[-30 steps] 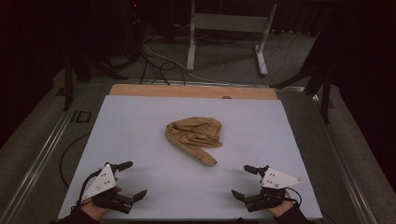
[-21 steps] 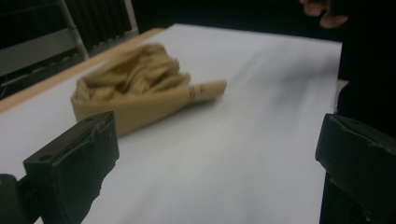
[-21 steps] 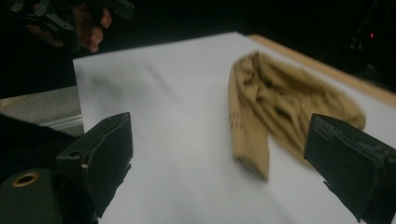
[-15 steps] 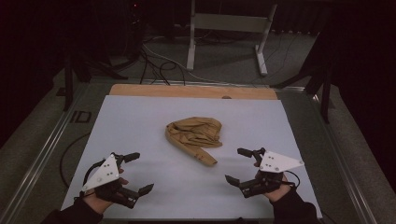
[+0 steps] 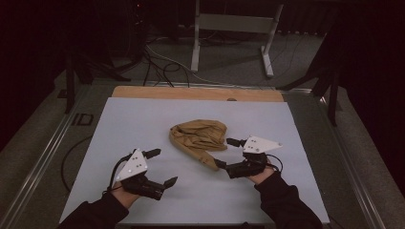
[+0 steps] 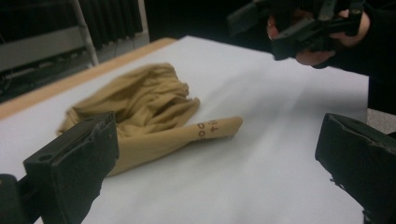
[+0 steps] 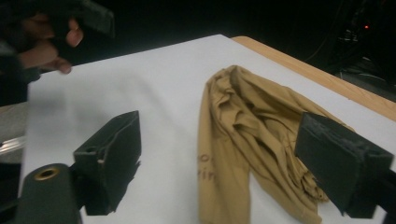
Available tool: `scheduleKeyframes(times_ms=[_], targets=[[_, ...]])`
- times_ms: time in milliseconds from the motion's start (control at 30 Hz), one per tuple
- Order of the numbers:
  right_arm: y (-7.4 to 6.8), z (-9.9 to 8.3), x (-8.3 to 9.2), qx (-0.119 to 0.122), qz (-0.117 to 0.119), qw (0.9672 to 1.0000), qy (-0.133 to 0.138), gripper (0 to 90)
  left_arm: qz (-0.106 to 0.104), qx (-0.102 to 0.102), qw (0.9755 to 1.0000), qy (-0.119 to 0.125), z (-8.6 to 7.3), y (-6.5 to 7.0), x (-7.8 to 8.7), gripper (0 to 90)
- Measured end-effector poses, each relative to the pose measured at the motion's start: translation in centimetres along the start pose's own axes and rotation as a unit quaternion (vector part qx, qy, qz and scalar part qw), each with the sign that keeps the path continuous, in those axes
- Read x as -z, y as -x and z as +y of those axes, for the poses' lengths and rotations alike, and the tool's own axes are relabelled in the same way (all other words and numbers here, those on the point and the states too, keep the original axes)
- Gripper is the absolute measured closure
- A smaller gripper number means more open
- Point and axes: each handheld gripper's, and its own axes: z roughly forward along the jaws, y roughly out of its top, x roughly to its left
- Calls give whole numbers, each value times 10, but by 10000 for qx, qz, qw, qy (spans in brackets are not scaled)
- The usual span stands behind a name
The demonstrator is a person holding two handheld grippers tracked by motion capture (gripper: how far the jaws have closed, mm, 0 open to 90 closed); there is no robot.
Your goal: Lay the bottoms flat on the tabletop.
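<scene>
Cloth (image 5: 198, 141) lies bunched, its narrow end toward the right tongs (image 5: 228, 153); both tongs spread, right just narrowing.

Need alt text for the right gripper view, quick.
A crumpled tan cloth lies on the white table sheet, framed between the open black jaws of the right gripper, not touching it. The left gripper hovers top left.
</scene>
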Motion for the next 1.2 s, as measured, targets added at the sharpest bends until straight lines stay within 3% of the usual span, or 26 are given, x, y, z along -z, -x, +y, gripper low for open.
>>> scheduleKeyframes(times_ms=[167,267,367,667,933,967,1100,1200], targets=[[6,-5,-21,12,-282,9996,-98,312,3,119,9998,-145,-5,0,-20,5],[10,-8,-33,38,-378,9990,-218,406,169,153,9993,-292,-11,1,-38,5],[15,-12,-44,5,-446,9986,-282,478,165,199,9988,-417,-15,0,-50,5],[28,-20,-70,157,-634,9963,-566,578,100,364,9964,-762,-27,3,-78,5],[34,-26,-86,223,-845,9925,-854,640,27,355,9944,-996,-30,9,-97,5],[35,-27,-88,217,-928,9916,-873,656,85,430,9932,-1076,-34,8,-106,5],[37,-31,-92,288,-943,9898,-1031,686,169,553,9915,-1168,-36,4,-116,12],[37,-35,-96,344,-971,9874,-1200,764,249,512,9904,-1261,-34,3,-122,16]])
